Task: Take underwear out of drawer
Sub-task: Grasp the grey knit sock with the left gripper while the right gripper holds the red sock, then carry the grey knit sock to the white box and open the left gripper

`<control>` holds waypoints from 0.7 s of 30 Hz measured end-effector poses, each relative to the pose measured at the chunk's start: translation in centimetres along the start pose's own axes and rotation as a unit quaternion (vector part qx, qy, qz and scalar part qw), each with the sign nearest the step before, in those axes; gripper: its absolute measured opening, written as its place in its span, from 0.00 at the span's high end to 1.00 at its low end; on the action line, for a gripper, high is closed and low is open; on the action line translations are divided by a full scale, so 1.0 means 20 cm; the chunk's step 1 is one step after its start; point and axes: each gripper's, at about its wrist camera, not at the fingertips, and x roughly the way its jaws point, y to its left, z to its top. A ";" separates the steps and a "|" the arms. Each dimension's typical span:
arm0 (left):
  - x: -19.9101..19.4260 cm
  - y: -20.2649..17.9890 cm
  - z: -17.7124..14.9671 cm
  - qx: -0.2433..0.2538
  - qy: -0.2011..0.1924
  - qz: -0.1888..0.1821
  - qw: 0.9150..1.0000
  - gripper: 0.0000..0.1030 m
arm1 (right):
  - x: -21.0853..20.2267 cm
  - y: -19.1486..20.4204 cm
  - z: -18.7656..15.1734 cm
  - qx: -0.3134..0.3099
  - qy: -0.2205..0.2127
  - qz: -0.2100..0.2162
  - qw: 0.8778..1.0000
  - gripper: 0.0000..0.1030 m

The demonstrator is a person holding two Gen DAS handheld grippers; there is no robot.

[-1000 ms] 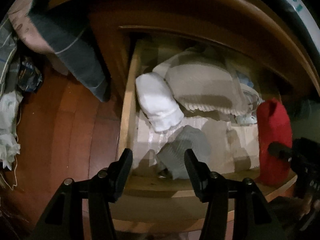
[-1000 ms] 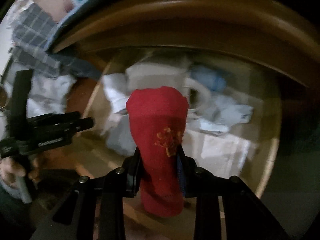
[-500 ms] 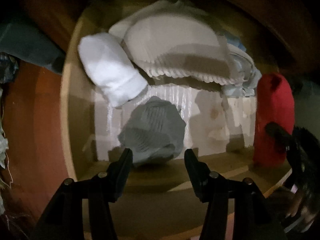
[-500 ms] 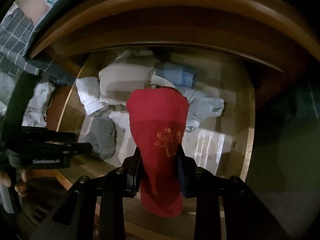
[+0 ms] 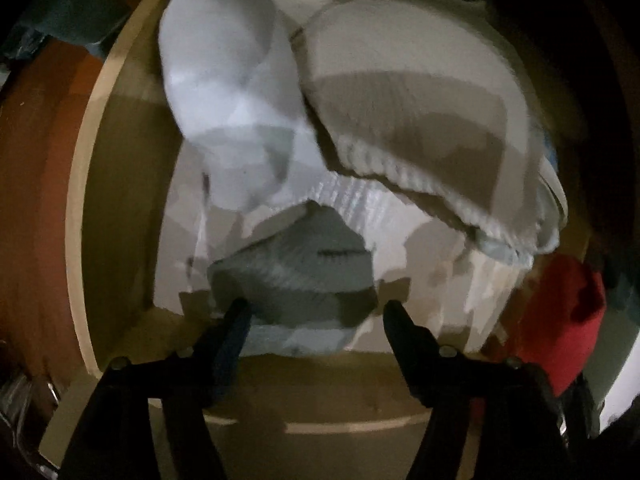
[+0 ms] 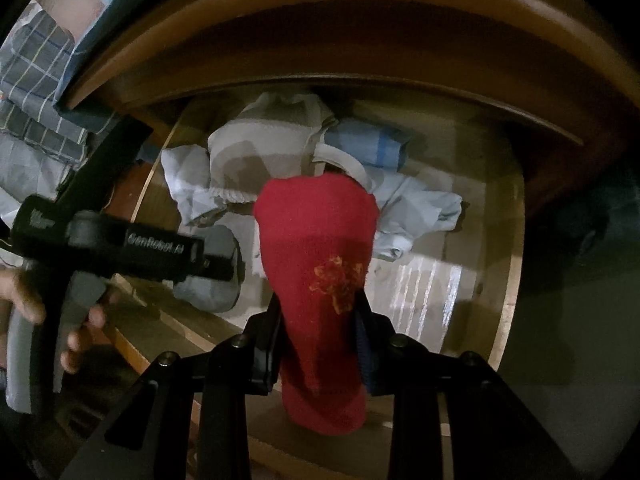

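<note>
1. Inside the drawer [image 5: 76, 200], nearest, the left gripper [image 5: 316, 312] had just been opening; its wide jaws straddled the grey bundle [image 5: 296, 280], long axis crosswise, pads apparently clear
2. Farther right, the right gripper [image 6: 316, 316] clamped the red garment [image 6: 320, 248]

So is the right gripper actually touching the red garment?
Touching: in the right wrist view the right gripper has both fingers pressed against the red garment.

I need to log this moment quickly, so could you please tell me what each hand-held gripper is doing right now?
Left hand-held gripper: open, jaws just widened, straddling the grey bundle, not pressing it.
Right hand-held gripper: shut on the red sock.
</note>
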 end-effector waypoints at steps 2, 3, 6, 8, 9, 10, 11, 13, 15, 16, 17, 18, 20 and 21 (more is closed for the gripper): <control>0.01 0.01 0.02 -0.006 0.001 0.013 1.000 0.30 | 0.01 0.00 0.00 -0.002 0.002 -0.001 1.000 0.72; 0.01 0.01 0.03 -0.011 0.002 0.014 1.000 0.30 | 0.01 0.01 0.00 -0.003 0.002 -0.002 1.000 0.72; 0.03 0.00 0.05 -0.022 0.009 0.026 0.999 0.28 | 0.01 0.00 0.00 -0.002 0.004 -0.001 1.000 0.72; 0.05 -0.01 0.06 -0.024 0.018 0.035 0.999 0.28 | 0.01 0.00 0.01 -0.001 0.005 0.000 1.000 0.72; 0.06 -0.02 0.06 -0.027 0.020 0.040 0.999 0.28 | 0.01 0.00 0.01 -0.001 0.004 0.000 1.000 0.72; 0.06 -0.02 0.06 -0.028 0.020 0.044 0.998 0.28 | 0.01 0.00 0.01 -0.001 0.004 0.000 1.000 0.72; 0.07 -0.02 0.06 -0.026 0.020 0.046 0.998 0.28 | 0.01 0.00 0.01 -0.001 0.004 0.000 1.000 0.72; 0.06 -0.03 0.06 -0.022 0.017 0.047 0.998 0.28 | 0.01 0.00 0.00 -0.001 0.004 0.000 1.000 0.72; 0.05 -0.03 0.05 -0.018 0.015 0.045 0.999 0.32 | 0.01 0.00 0.01 -0.003 0.005 -0.001 1.000 0.72; 0.05 -0.03 0.05 -0.014 0.014 0.043 0.999 0.35 | 0.01 0.00 0.01 -0.002 0.005 -0.001 1.000 0.72; 0.05 -0.04 0.05 -0.011 0.014 0.041 0.999 0.40 | 0.01 0.00 0.01 -0.001 0.005 -0.001 1.000 0.72; 0.04 -0.03 0.04 -0.009 0.013 0.037 0.999 0.46 | 0.01 0.00 0.01 -0.002 0.005 -0.002 1.000 0.72; 0.02 -0.04 0.02 0.004 0.009 0.029 1.000 0.55 | 0.02 0.00 0.01 -0.003 0.006 -0.004 1.000 0.72; 0.01 -0.04 0.01 0.007 0.008 0.023 1.000 0.60 | 0.02 0.00 0.02 -0.003 0.006 -0.004 1.000 0.72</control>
